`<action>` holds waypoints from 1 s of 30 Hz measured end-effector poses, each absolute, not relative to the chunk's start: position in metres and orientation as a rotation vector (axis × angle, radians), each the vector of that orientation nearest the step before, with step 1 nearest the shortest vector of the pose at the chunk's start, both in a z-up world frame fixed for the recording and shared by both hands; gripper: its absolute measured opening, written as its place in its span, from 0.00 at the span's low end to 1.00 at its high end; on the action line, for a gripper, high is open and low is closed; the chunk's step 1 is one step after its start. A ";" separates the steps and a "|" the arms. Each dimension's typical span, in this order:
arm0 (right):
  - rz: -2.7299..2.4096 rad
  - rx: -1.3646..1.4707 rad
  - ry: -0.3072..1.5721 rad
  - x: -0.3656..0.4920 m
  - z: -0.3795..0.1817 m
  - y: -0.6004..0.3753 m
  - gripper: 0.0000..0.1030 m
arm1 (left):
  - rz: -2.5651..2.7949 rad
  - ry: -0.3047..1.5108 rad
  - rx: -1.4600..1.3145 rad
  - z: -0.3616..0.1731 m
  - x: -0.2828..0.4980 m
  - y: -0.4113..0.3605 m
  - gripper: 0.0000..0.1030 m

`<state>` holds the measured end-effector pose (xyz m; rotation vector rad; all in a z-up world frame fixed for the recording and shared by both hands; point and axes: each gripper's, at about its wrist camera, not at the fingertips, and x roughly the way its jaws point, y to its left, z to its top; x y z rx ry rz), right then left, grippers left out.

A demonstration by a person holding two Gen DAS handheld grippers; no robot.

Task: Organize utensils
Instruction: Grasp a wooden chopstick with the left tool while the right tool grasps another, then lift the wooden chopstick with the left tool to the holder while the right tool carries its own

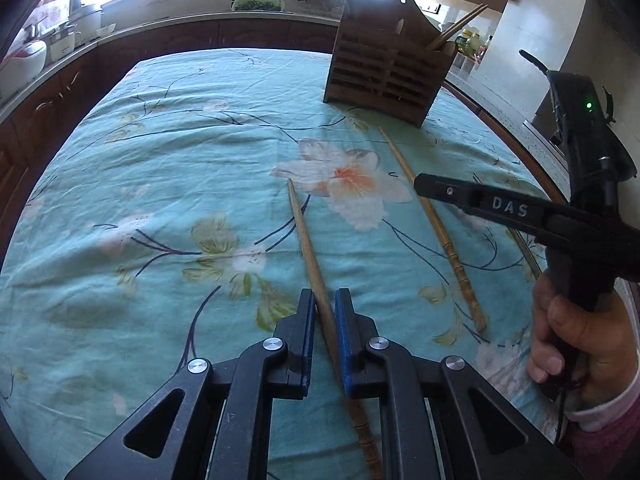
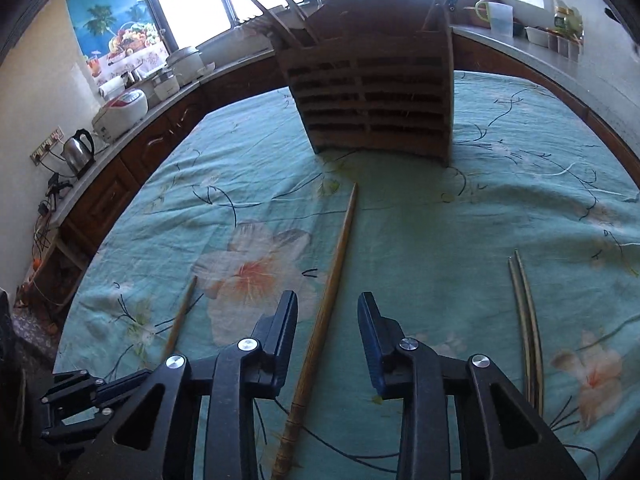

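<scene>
left wrist view: the left gripper is nearly closed, its blue pads standing on either side of a wooden chopstick. the pads lie against or just beside the shaft; firm contact cannot be told. this chopstick lies flat on the floral cloth covering the surface, thin tip pointing away from the gripper. a second wooden chopstick lies to its right, apart from it, thin tip just short of the slatted wooden utensil holder. two chopsticks stand in the holder's right compartment.

right wrist view: the right gripper is wide open and holds nothing. the second wooden chopstick lies on the cloth between its fingers, touching neither, thin tip towards the holder. a pair of metal chopsticks lies to the right, well apart from the gripper.
</scene>
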<state>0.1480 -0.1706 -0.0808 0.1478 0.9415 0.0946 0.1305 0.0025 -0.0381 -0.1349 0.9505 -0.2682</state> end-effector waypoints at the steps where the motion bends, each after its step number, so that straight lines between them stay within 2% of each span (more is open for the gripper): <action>1: 0.094 0.131 0.960 0.148 -0.085 -0.168 0.23 | -0.267 0.947 -0.141 -0.036 0.130 0.004 0.10; 4: 0.108 0.105 0.971 0.137 -0.083 -0.167 0.10 | -0.266 0.933 -0.163 -0.031 0.131 0.007 0.17; 15: 0.101 0.065 0.988 0.058 -0.073 -0.201 0.07 | -0.254 0.939 -0.165 -0.036 0.152 0.007 0.19; 19: 0.106 0.102 0.959 0.068 -0.062 -0.203 0.30 | -0.232 0.939 -0.161 -0.038 0.163 0.007 0.19; 25: 0.089 0.082 0.934 0.121 -0.060 -0.195 0.31 | -0.222 0.980 -0.143 -0.045 0.184 -0.001 0.19; 30: 0.067 0.023 1.011 0.151 -0.079 -0.186 0.31 | -0.203 0.982 -0.099 -0.046 0.200 -0.011 0.19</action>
